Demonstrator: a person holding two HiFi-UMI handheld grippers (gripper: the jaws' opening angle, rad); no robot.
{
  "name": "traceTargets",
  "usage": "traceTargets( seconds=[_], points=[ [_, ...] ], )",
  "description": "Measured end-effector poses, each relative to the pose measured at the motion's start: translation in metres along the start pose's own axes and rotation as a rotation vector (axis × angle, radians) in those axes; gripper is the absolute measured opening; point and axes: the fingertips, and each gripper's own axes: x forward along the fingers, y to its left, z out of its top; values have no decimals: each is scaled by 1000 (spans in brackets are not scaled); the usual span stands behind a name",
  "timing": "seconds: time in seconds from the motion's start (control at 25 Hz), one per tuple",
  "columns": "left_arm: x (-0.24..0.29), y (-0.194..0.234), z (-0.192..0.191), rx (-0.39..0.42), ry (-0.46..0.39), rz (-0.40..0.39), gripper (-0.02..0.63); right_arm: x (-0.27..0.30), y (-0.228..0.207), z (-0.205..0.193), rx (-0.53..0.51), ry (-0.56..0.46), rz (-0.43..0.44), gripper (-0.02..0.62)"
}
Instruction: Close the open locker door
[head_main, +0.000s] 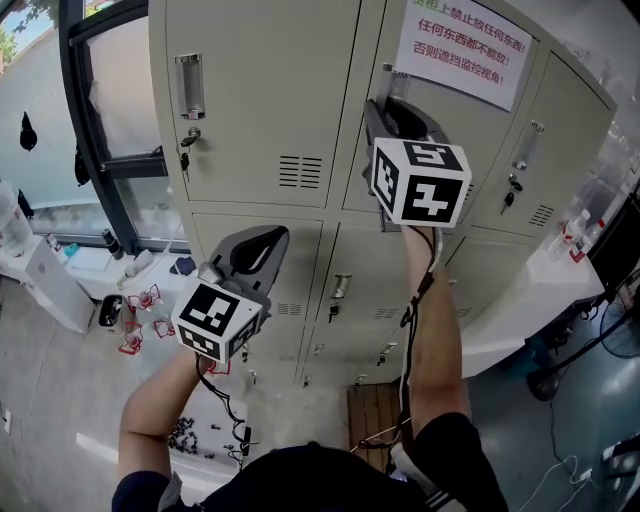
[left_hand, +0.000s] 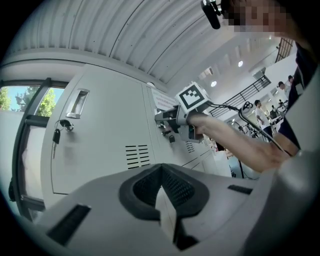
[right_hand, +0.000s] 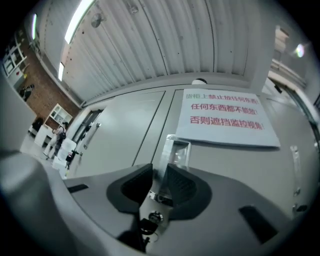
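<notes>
two grippers are up at the bank of lockers, and mine on the right does the work. my right gripper (right_hand: 159, 172) has its tips right at the locker door (right_hand: 240, 170), with the jaws a narrow slit apart and nothing held between them. the door's recessed handle (right_hand: 176, 152) sits just above my tips, its lock (right_hand: 156, 216) shows just below them through the slit, and the paper notice (right_hand: 225, 117) hangs further up and to my right. the door looks almost flush with its neighbour; i cannot tell whether it has latched.

my left gripper (head_main: 255, 250) hangs lower and well off the lockers, jaws pressed together and empty.

i judge the door to be thin painted steel: light, free on its hinges, stiff enough to push but apt to flex and spring back. its smooth face would let my pads slide, so i'd press squarely beside the handle, on the edge that i take to be farthest from the hinges, and give the latch a firm last push.
</notes>
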Motion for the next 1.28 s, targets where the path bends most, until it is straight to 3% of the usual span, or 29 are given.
traceTargets(
  seconds=[0.12, 0.6, 1.28],
  points=[
    [0, 1, -1, -3, 0, -5, 3, -3, -3, -1, -20, -13, -32, 64],
    [1, 0, -4, -6, 0, -17, 3, -6, 0, -1, -100, -6, -103, 41],
    [-4, -5, 0, -4, -1, -15, 3, -5, 1, -2, -139, 15, -112, -2]
  ],
)
